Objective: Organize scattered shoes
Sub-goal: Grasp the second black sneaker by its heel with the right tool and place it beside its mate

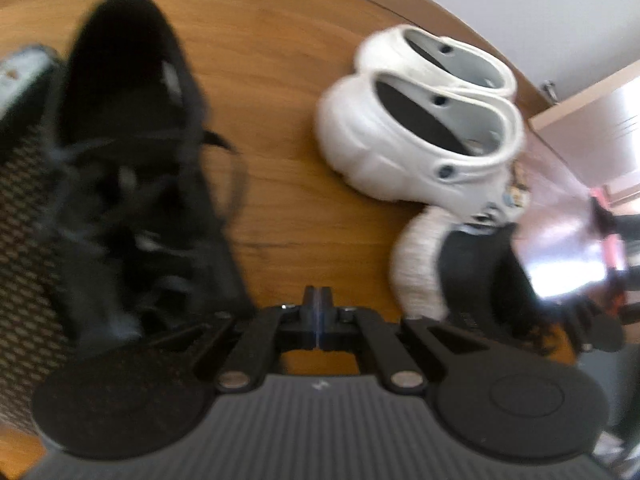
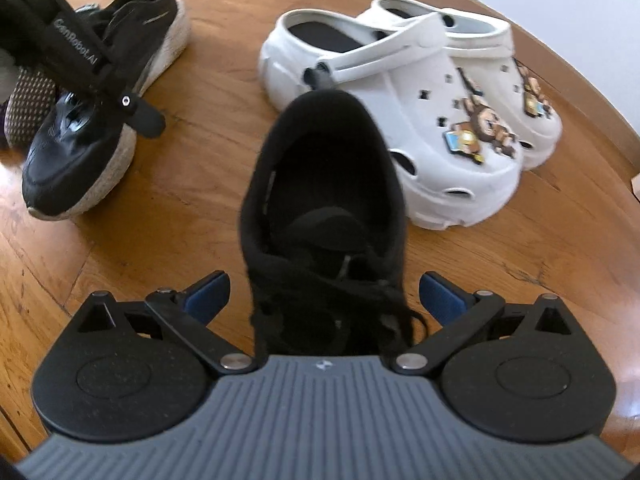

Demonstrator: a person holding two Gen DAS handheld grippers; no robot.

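Observation:
A black sneaker (image 2: pixel 320 208) lies on the round wooden table (image 2: pixel 200 200), its laced part between the blue pads (image 2: pixel 208 292) of my right gripper (image 2: pixel 324 296), which is open and stands astride it. The second black sneaker (image 2: pixel 104 108) with a pale sole lies at the left; it also shows blurred in the left wrist view (image 1: pixel 128 168). My left gripper (image 1: pixel 317 304) is shut and empty, beside that sneaker; it shows in the right wrist view (image 2: pixel 148 114) above it. A pair of white clogs (image 2: pixel 420 112) with charms stands side by side at the back right, and shows in the left wrist view (image 1: pixel 424 120).
A patterned dotted object (image 1: pixel 24 240) lies left of the left sneaker, also in the right wrist view (image 2: pixel 28 108). The table's curved edge (image 2: pixel 580 80) runs close behind the clogs. A pale wall is beyond it.

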